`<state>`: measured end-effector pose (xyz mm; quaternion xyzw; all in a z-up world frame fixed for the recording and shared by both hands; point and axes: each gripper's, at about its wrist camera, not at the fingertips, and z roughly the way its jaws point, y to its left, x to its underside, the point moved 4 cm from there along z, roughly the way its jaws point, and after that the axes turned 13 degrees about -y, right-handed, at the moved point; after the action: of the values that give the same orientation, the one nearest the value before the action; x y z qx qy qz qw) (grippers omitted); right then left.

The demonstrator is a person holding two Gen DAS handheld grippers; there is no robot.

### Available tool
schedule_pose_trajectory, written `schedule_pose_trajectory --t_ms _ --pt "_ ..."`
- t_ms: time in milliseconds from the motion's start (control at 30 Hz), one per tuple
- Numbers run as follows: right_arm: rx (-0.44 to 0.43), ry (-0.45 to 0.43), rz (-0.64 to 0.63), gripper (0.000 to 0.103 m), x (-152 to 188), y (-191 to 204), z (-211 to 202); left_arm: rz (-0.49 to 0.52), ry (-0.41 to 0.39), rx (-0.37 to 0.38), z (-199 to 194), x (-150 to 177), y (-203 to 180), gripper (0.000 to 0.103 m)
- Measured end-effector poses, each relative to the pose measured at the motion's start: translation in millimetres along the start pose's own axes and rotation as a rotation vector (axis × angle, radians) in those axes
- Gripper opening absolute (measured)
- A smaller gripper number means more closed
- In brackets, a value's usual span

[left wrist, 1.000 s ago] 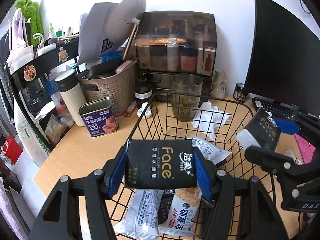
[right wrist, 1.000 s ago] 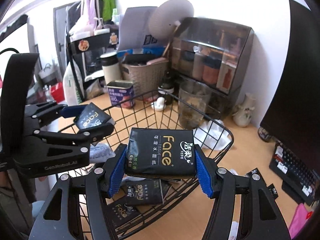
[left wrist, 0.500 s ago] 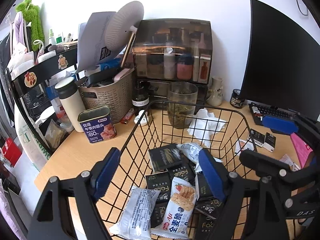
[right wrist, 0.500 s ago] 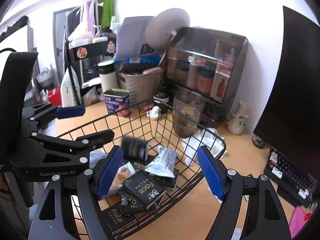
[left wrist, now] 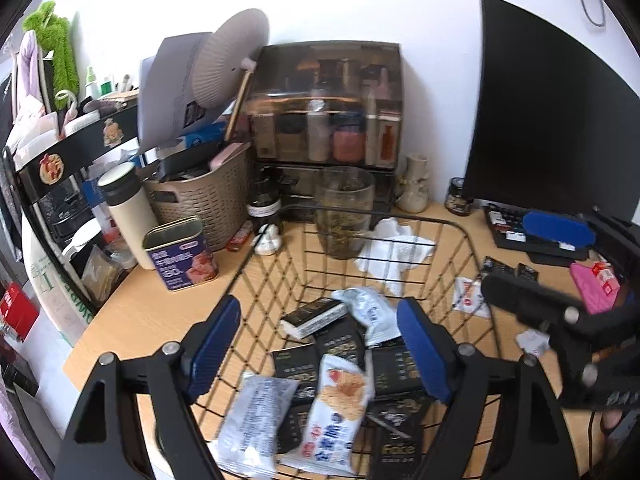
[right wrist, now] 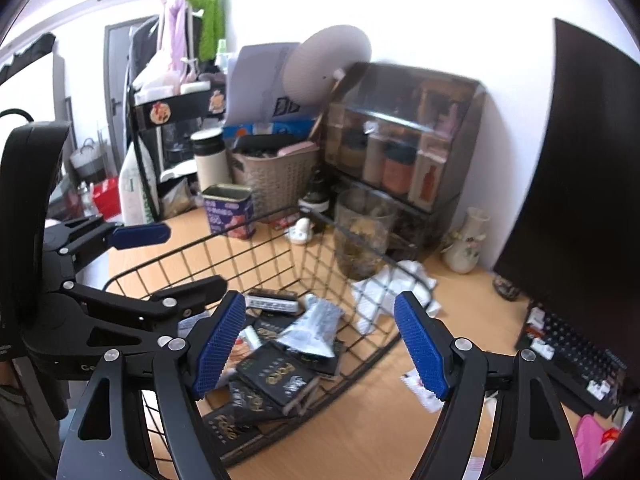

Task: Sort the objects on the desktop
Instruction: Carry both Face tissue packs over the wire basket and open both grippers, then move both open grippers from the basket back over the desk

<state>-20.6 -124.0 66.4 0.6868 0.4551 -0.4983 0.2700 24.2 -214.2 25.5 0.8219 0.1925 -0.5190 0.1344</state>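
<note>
Both grippers hang over a black wire basket (left wrist: pixel 460 226) on a cluttered wooden desk (left wrist: pixel 132 312), jaws spread and gripping nothing. The left gripper (left wrist: pixel 318 350) has just been opening; between its blue pads (left wrist: pixel 214 346), down in the basket, lie black "Face" tissue packs (left wrist: pixel 340 340), one tipped on its edge at 12 o'clock from the claw's centre. A red-and-white snack bar (left wrist: pixel 340 408) and a silver-white wrapper (left wrist: pixel 256 412) sit nearer, at 6 and 7 o'clock. The right gripper (right wrist: pixel 320 344) has likewise just been opening, with nothing between its pads (right wrist: pixel 420 344); from its camera the tissue packs (right wrist: pixel 276 376) and a silver sachet (right wrist: pixel 316 326) rest in the basket at 7 to 9 o'clock below the claw. Both tools point forward and downward into the basket. In the right wrist view the left gripper (right wrist: pixel 160 258) reaches in from 9 o'clock; in the left wrist view the right gripper (left wrist: pixel 544 264) enters from 3 o'clock. Beyond the basket rim stand a glass jar (left wrist: pixel 344 216), crumpled white tissue (left wrist: pixel 396 248), a purple tin (left wrist: pixel 180 254), a woven bin (left wrist: pixel 204 200) and a dark monitor (left wrist: pixel 540 120).
</note>
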Motion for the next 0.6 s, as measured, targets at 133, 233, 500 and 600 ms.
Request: schedule_pose_trajectory --t_ms 133,233,500,600 --pt "0.078 0.015 0.025 0.076 11.9 -43.3 -19.7 0.037 -0.006 0.066 -1.2 -4.8 -34.9 0.082" --pt "0.147 0.035 0.07 0.076 25.8 -83.3 -35.3 0.069 -0.005 0.138 0.8 -8.4 -75.0 0.082" --pt "0.307 0.134 0.162 0.076 82.3 -180.8 -63.2 0.189 0.067 0.366 18.3 1.7 -205.7 0.082" --pt "0.341 0.157 0.194 0.076 105.3 -208.8 -74.6 0.224 0.115 0.416 33.6 18.9 -236.0 0.082"
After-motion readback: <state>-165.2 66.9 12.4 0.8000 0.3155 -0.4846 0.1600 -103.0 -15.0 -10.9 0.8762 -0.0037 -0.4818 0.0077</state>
